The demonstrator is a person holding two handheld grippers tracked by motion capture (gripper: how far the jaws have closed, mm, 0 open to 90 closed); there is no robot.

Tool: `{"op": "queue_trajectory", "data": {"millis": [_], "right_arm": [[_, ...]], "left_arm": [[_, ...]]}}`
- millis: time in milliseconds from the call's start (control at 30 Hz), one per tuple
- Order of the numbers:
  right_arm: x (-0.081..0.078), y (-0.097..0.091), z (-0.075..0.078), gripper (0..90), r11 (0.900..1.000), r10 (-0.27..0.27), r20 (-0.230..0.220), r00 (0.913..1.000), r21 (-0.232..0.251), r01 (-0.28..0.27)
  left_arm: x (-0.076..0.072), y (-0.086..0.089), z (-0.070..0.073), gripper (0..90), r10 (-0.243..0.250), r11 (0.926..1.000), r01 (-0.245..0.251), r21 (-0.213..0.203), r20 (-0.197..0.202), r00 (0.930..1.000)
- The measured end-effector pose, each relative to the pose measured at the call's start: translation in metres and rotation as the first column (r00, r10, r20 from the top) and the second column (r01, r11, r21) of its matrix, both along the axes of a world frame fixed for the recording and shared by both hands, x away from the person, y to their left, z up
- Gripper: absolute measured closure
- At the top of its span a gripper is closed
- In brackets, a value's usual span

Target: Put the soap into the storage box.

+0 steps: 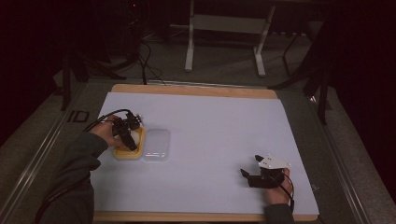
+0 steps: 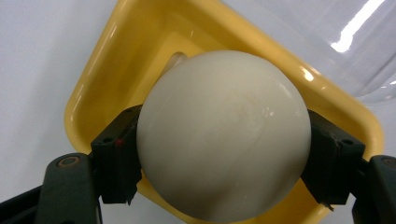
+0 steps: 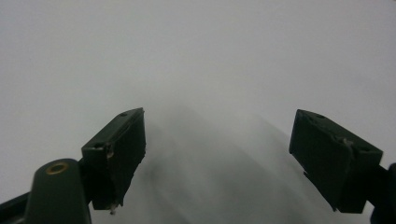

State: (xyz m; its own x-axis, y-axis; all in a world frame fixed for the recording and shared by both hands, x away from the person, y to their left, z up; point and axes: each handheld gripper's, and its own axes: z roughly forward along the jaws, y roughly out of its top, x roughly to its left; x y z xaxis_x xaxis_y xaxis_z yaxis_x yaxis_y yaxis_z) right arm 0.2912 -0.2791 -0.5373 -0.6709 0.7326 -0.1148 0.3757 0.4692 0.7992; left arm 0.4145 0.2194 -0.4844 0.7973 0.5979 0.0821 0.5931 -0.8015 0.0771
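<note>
White egg [image 2: 224,135], clamped by the left tool [image 1: 127,135] above the yellow tray [image 2: 100,70], should descend gently into its hollow; right tool [image 1: 252,176] rests open on the bench [image 1: 210,121].

We see a smooth, glossy white ball [image 2: 224,135], a shiny yellow plastic tray [image 2: 102,79], a clear glossy plastic lid [image 1: 156,144], and matt white paper [image 1: 219,135] over wood.
</note>
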Motion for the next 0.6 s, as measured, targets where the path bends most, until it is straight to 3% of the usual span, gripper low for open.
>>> {"op": "queue_trajectory", "data": {"millis": [400,600], "right_arm": [[-0.0001,0.0003,0.0,18.4,1.0,0.0,0.0,1.0,-0.003,0.0],[-0.0002,0.0003,0.0,18.4,1.0,0.002,0.001,1.0,-0.004,-0.002]], "left_arm": [[-0.0008,0.0029,-0.0062,24.4,0.001,0.9999,-0.001,-0.011,-0.009,1.0],[0.0,0.0056,-0.0073,13.1,0.017,0.9995,-0.016,-0.026,0.009,0.9998]]}}
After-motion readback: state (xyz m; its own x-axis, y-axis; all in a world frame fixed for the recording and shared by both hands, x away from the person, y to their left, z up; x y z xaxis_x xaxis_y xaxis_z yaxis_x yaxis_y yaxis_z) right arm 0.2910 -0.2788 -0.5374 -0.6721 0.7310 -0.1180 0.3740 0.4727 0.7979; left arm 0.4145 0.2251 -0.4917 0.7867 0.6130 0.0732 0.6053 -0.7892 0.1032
